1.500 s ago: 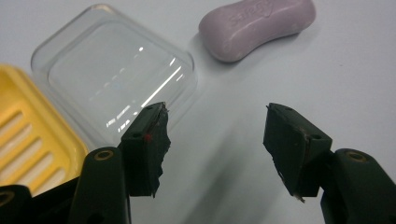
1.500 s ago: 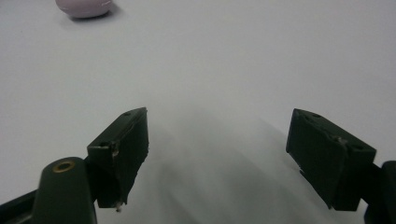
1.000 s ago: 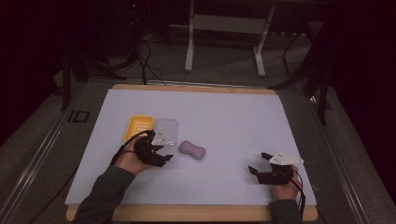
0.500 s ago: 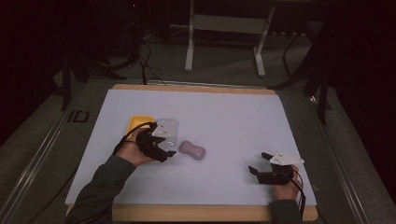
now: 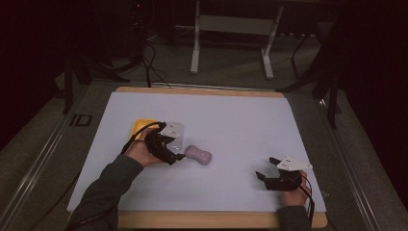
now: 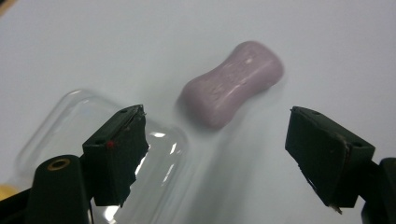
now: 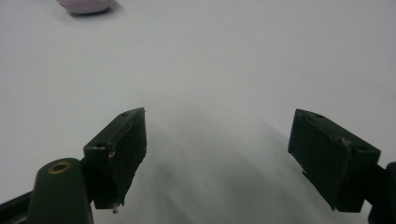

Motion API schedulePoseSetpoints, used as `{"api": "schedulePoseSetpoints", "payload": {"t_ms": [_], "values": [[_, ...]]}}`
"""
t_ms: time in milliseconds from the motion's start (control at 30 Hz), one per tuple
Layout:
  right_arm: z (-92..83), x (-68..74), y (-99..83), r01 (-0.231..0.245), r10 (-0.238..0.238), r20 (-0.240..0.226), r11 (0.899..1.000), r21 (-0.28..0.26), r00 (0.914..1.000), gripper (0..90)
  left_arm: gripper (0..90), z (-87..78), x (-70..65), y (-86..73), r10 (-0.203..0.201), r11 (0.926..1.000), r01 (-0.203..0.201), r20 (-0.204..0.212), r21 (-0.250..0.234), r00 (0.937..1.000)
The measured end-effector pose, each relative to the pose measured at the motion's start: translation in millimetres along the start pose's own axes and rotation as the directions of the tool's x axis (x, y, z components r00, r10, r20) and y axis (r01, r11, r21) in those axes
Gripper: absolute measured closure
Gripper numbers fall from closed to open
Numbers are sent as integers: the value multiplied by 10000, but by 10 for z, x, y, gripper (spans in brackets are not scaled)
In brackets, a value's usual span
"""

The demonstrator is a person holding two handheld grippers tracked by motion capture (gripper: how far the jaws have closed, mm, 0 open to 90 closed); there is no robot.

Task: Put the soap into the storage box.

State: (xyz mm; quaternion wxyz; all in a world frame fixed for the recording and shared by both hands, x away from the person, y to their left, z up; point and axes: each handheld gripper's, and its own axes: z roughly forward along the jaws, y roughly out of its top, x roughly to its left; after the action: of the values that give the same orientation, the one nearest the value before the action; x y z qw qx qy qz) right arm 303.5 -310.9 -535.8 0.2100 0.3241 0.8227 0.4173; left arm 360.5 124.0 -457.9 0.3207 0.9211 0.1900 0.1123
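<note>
Clear lid [image 6: 116, 154] half hidden behind left gripper [image 6: 215, 154], just opening, empty; soap [image 6: 232, 83] beyond.

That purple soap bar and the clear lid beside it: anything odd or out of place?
Slightly: the purple waisted soap bar lies bare on the white table, outside the clear plastic lid and yellow dish. Nothing looks spilled or damaged.

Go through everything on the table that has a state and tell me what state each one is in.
Left gripper: open, jaws just been opening, nothing between them.
Right gripper: open, holding nothing, over bare sheet.
Purple soap bar: lying flat on the white sheet, free of both grippers.
Clear lid: lying on the sheet beside the soap, not gripped.
Yellow dish: lidless on the sheet, partly hidden behind the left gripper.
</note>
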Motion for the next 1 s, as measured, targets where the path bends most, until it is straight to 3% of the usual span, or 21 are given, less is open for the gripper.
{"api": "schedulePoseSetpoints", "payload": {"t_ms": [333, 567, 833, 1000], "values": [[5, 3, 2, 60, -60, -5, 10000, 36, 10000, 191, 209, 77, 31, 77, 53, 10000, -52, 123, -78, 9999], [8, 7, 2, 62, -62, -11, 10000, 68, 10000, 191, 289, 122, 52, 97, 202, 9998, -205, 306, 84, 9993], [10, 11, 4, 129, -129, -18, 9999, 110, 9999, 191, 284, 179, 68, 143, 282, 9994, -288, 342, 182, 9990], [13, 12, 5, 135, -134, -28, 9998, 130, 9999, 191, 282, 217, 79, 174, 260, 9990, -280, 578, 350, 9980]]}}
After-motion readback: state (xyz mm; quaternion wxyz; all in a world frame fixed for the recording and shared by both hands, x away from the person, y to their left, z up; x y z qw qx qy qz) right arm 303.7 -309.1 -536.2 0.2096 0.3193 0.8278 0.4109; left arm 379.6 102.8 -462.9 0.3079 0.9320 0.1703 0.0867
